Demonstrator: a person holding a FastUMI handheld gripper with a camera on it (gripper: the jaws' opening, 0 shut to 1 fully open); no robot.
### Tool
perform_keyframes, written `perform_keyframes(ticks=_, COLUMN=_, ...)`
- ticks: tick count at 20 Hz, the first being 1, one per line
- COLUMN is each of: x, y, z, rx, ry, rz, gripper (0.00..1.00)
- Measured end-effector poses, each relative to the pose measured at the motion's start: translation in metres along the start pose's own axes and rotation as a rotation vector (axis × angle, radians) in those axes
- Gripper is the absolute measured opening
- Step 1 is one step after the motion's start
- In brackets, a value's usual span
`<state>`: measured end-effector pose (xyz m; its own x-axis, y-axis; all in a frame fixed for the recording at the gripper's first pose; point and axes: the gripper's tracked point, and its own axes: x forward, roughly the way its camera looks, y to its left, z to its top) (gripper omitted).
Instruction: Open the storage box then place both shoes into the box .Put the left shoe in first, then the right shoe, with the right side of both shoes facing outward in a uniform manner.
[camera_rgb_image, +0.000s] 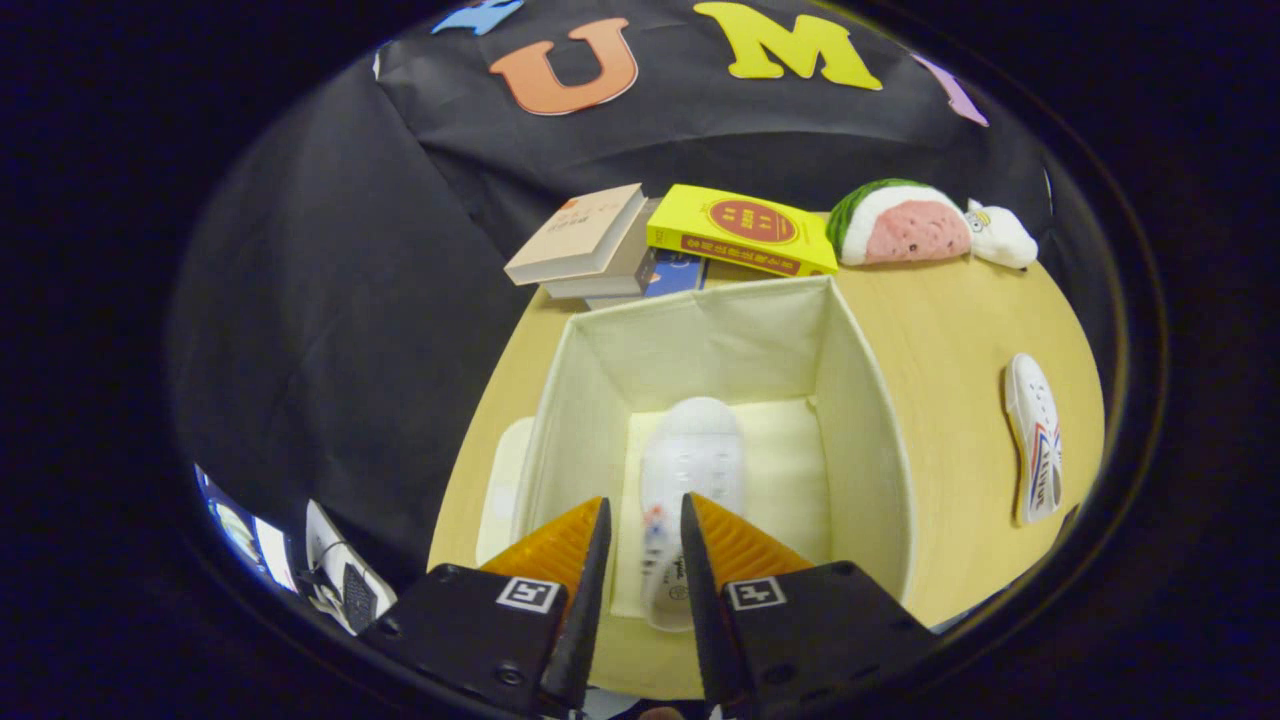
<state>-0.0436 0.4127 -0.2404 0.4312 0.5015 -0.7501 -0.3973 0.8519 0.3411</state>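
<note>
Shoe number two (1034, 440) is lying out on the wooden table (950, 330), well right of the storage box (865, 400), sole edge toward the box. Looks like light canvas with a soft upper, so I'd pinch it across the stiffer heel or the sole rim or it'll fold. The other shoe (690, 470) already sits on the box floor, seen through the gap between the fingers. Gripper (645, 515) hangs over the near wall, fingers slightly apart and gripping nothing. Books (680, 240) and a watermelon plush (900, 222) sit beyond
</note>
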Motion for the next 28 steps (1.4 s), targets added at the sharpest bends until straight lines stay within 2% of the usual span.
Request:
perform_keyframes(ticks=1, x=-0.004, y=-0.007, z=0.002, rx=-0.010, ry=-0.018, rz=-0.003, gripper=0.52)
perform_keyframes(ticks=2, x=-0.011, y=-0.010, z=0.006, rx=-0.021, ry=-0.041, rz=-0.009, gripper=0.65)
perform_keyframes(ticks=3, x=-0.022, y=-0.013, z=0.008, rx=-0.035, ry=-0.065, rz=-0.016, gripper=0.72)
perform_keyframes(ticks=8, x=-0.079, y=-0.033, z=0.022, rx=-0.101, ry=-0.195, rz=-0.049, gripper=0.90)
perform_keyframes(ticks=13, x=-0.138, y=-0.069, z=0.034, rx=-0.124, ry=-0.296, rz=-0.093, gripper=0.91)
perform_keyframes(ticks=19, x=-0.186, y=-0.157, z=0.038, rx=-0.093, ry=-0.351, rz=-0.179, gripper=0.94)
perform_keyframes(ticks=23, x=-0.195, y=-0.230, z=0.027, rx=-0.074, ry=-0.322, rz=-0.237, gripper=0.97)
perform_keyframes(ticks=28, x=-0.181, y=-0.323, z=0.001, rx=-0.057, ry=-0.242, rz=-0.295, gripper=0.97)
